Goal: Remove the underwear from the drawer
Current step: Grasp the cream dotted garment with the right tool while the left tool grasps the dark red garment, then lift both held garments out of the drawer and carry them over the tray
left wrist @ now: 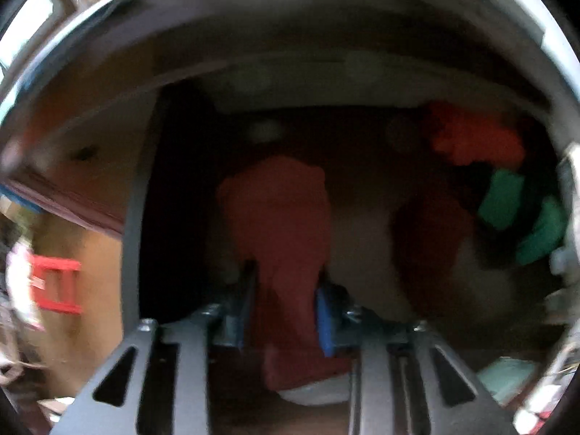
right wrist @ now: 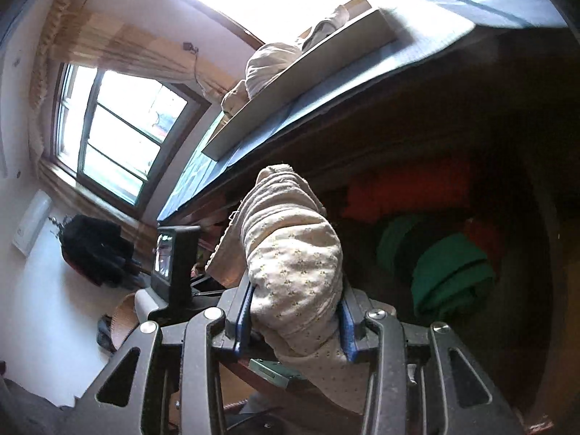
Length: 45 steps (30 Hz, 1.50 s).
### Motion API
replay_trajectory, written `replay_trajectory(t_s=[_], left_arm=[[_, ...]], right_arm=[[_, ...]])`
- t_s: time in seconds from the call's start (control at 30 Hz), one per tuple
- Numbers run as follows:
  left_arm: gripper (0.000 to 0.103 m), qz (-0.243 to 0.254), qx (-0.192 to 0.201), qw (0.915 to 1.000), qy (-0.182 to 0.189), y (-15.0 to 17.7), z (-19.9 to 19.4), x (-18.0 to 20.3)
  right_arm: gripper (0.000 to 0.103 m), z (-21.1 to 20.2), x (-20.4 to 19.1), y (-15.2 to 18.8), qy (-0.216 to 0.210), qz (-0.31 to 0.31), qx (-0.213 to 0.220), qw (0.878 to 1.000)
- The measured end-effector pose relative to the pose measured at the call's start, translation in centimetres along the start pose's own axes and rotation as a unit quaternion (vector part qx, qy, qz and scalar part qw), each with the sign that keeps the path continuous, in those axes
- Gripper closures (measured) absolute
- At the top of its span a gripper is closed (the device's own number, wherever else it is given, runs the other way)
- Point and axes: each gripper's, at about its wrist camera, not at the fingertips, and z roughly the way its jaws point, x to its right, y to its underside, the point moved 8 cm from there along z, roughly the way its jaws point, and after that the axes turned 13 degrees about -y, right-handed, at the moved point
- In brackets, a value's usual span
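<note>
Left gripper (left wrist: pixel 284 311): a dark red garment (left wrist: pixel 279 224) is being pinched between its blue pads, inside the drawer (left wrist: pixel 145 188).
Right gripper (right wrist: pixel 295 322): a cream patterned underwear piece (right wrist: pixel 293 264) is being clamped, raised above the drawer's front edge.
Drawer's far right corner: orange (left wrist: pixel 475 137) and green (left wrist: pixel 502 199) garments are being left lying.

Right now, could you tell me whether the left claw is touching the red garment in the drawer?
Touching. The left wrist view shows the left claw closed on the red garment, with both blue pads pressed against the cloth.
</note>
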Motion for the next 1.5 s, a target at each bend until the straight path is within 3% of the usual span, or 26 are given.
replay_trajectory(t_s=[0.13, 0.53, 0.77, 1.07, 1.27, 1.5], left_arm=[[0.087, -0.020, 0.017, 0.9996, 0.012, 0.3, -0.6, -1.2], [0.092, -0.001, 0.084, 0.9954, 0.044, 0.9, -4.3, -0.6], [0.093, 0.010, 0.071, 0.9971, 0.027, 1.0, -3.6, 1.4], [0.093, -0.003, 0.142, 0.9878, 0.063, -0.1, -9.6, 0.0], [0.093, 0.005, 0.174, 0.9816, 0.079, -0.5, -13.7, -0.7], [0.093, 0.004, 0.219, 0.9713, 0.093, -2.0, -18.0, -1.6]], right_arm=[[0.061, -0.1, 1.5, 0.2, 0.002, 0.016, 0.004, 1.000], [0.061, -1.8, 0.1, 0.3, 0.004, 0.016, 0.032, 0.999], [0.061, -2.0, 0.0, 1.0, 0.006, 0.015, 0.035, 0.999], [0.061, -3.0, -0.6, -0.2, 0.002, 0.009, 0.053, 0.999], [0.061, -3.7, -0.7, -2.0, -0.020, 0.034, 0.070, 0.997], [0.061, -4.9, -3.7, -5.8, -0.065, 0.034, 0.103, 0.992]])
